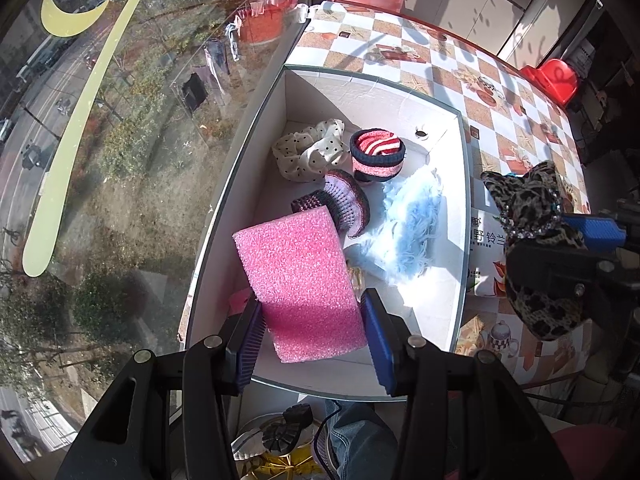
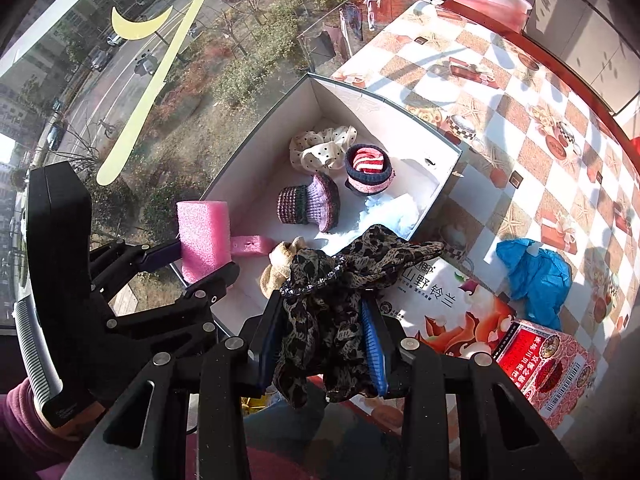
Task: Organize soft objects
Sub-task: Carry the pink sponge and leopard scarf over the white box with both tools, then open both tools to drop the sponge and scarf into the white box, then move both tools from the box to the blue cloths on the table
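My left gripper (image 1: 312,320) is shut on a pink foam block (image 1: 300,280) and holds it over the near end of a white open box (image 1: 460,208). The block also shows in the right wrist view (image 2: 204,236). My right gripper (image 2: 324,340) is shut on a leopard-print fabric piece (image 2: 332,312), beside the box's near right corner. In the box lie a polka-dot scrunchie (image 1: 308,152), a red striped knit cup (image 1: 378,154), a purple knit hat (image 1: 340,204) and pale blue fluff (image 1: 408,232). A tan plush (image 2: 280,268) and a second pink foam piece (image 2: 252,245) sit at the box's near end.
The box stands on a checkered tablecloth (image 2: 520,120) against a window (image 1: 100,140). A printed packet (image 2: 440,304), a blue glove (image 2: 536,272) and a red carton (image 2: 548,372) lie right of the box. A pink basin (image 2: 488,0) stands at the far end.
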Tool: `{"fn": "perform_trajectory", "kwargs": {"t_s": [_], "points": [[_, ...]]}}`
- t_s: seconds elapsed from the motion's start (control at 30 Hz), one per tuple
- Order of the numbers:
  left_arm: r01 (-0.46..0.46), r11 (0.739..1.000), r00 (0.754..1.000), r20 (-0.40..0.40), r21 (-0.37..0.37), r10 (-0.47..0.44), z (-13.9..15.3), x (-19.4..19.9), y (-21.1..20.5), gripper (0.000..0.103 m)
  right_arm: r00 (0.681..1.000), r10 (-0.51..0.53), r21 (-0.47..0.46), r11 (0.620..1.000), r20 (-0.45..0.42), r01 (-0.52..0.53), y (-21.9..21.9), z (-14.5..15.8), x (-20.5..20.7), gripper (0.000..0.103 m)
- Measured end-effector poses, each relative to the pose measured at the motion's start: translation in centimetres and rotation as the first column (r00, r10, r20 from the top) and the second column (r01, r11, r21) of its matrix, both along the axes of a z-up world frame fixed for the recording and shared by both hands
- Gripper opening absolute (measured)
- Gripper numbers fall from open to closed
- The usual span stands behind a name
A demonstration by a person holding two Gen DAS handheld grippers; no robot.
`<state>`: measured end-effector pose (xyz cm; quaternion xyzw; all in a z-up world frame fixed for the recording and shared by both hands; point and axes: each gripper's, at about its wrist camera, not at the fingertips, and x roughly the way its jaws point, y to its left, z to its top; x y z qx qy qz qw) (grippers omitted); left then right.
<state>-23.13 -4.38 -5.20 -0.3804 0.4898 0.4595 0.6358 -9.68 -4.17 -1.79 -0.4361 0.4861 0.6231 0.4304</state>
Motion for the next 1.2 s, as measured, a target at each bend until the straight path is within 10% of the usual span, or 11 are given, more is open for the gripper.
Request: {"fn": "perform_trajectory", "kwargs": {"t_s": [0.8, 0.97, 1.03, 1.2], "points": [[0.016, 0.999, 0.999, -0.032, -0.038, -0.017, -1.5, 0.0, 0.1, 0.062, 1.000, 0.027, 0.007, 1.000, -0.005, -0.027, 3.0, -0.9, -1.4, 0.040], [0.000, 0.999, 1.000, 0.026, -0.042, 0.001, -1.2, -0.2, 0.0, 0.088, 0.999, -0.036, 0.041, 0.998, -0.018, 0.036, 3.4, 0.2, 0.0, 0.082], [-0.004, 0.999, 0.998, 0.066, -0.050, 0.007, -0.9, -0.2, 0.2, 0.103, 0.997, -0.073, 0.033, 0.997, -0.028, 0.074, 3.5, 0.4, 1.1, 0.086], [0.001, 0.999, 0.992, 0.128, -0.039, 0.004, 0.2, 1.2, 1.2, 0.103, 0.985, -0.163, 0.018, 0.986, -0.047, 0.164, 2.9, 1.3, 5.4, 0.086]]}}
